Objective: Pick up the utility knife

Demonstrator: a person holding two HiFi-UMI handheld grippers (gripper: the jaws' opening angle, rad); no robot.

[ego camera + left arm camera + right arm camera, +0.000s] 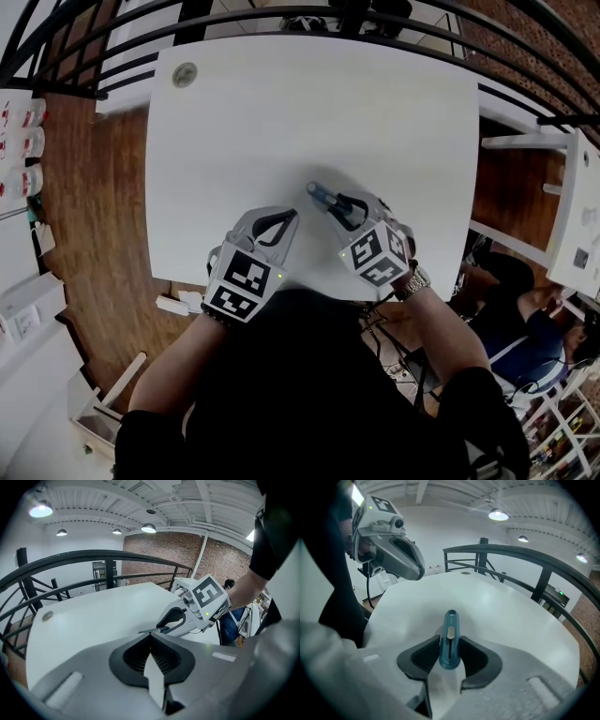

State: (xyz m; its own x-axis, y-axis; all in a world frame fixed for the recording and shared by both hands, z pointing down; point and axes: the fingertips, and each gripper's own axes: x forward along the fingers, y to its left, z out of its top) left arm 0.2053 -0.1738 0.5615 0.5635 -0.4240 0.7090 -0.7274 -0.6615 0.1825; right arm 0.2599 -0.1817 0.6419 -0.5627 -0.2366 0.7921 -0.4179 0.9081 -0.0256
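The white bench (pixel 281 122) fills the middle of the head view, with both claws low down near its lower edge. The left claw (pixel 284 218), at lower centre, has its jaws together on nothing. Just right of it, the right claw (pixel 339 206) is clamped on the teal utility knife (pixel 450 637), which juts out past the jaws toward the upper left

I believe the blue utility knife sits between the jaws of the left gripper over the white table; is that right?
Not quite: the blue utility knife sits between the jaws of the right gripper, not the left gripper, whose jaws are together and empty. The right gripper view shows it.
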